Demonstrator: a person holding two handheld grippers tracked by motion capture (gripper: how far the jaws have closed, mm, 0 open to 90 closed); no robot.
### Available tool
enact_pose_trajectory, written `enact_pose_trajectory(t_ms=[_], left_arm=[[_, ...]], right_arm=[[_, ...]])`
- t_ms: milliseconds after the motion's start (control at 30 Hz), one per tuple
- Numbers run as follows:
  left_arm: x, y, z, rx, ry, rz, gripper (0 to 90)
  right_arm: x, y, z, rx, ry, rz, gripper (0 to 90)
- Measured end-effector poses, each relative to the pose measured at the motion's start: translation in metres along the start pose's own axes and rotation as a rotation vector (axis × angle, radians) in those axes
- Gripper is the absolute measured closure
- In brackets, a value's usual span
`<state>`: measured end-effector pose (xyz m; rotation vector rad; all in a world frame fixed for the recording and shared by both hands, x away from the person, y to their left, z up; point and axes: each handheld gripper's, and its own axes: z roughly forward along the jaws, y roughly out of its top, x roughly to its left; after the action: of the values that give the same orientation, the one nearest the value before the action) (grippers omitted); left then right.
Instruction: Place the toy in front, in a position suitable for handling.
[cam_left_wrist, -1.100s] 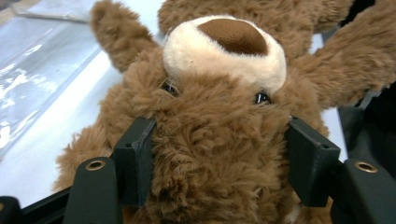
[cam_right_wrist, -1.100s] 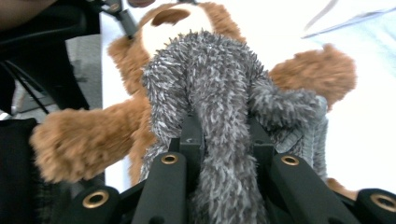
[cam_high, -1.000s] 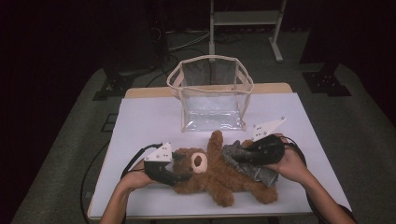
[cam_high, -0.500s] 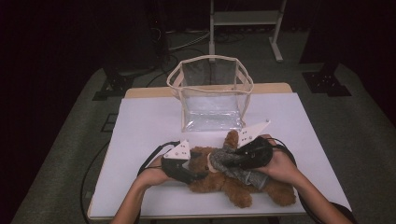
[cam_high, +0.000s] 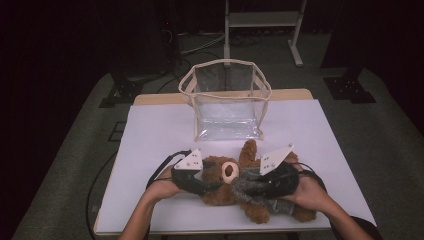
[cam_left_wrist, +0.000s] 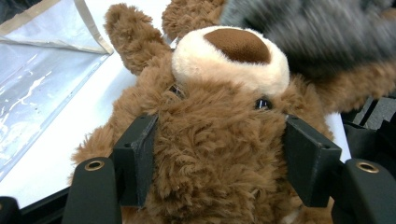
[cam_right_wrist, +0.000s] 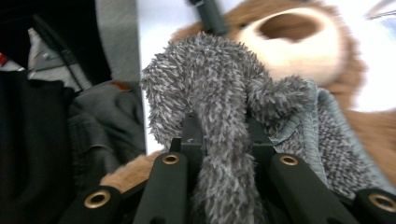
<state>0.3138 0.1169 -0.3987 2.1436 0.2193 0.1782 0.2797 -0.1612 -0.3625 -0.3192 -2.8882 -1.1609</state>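
Note:
A brown teddy bear lies on its back on the white table, its pale muzzle facing up. My left gripper is shut on the bear's head; in the left gripper view its jaws press into the fur on both sides below the muzzle. My right gripper is shut on a grey fuzzy garment that lies over the bear's body. In the right gripper view the grey fabric is bunched between the jaws, close to the bear's muzzle.
A clear plastic bag with beige trim stands open behind the bear, at the middle of the table; its side shows in the left gripper view. The person's hands and forearms come in from the near edge. Dark floor surrounds the table.
The bear and my left gripper have shifted to the right. My right gripper has moved left and nearer, bringing the grey garment up by the bear's head.

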Motion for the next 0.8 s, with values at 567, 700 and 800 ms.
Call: enact_pose_trajectory(t_ms=[567, 700, 800], left_arm=[[-0.010, 0.001, -0.005, 0.040, -0.046, 0.086, 33.8], [-0.010, 0.001, -0.006, 0.039, -0.051, 0.089, 33.5], [-0.010, 0.003, -0.009, 0.043, -0.038, 0.098, 30.4]], right_arm=[[-0.040, 0.023, -0.046, -0.090, -0.137, 0.033, 74.4], [-0.054, 0.025, -0.042, -0.059, -0.144, 0.053, 74.2], [-0.060, 0.016, -0.025, -0.006, -0.105, 0.086, 74.2]])
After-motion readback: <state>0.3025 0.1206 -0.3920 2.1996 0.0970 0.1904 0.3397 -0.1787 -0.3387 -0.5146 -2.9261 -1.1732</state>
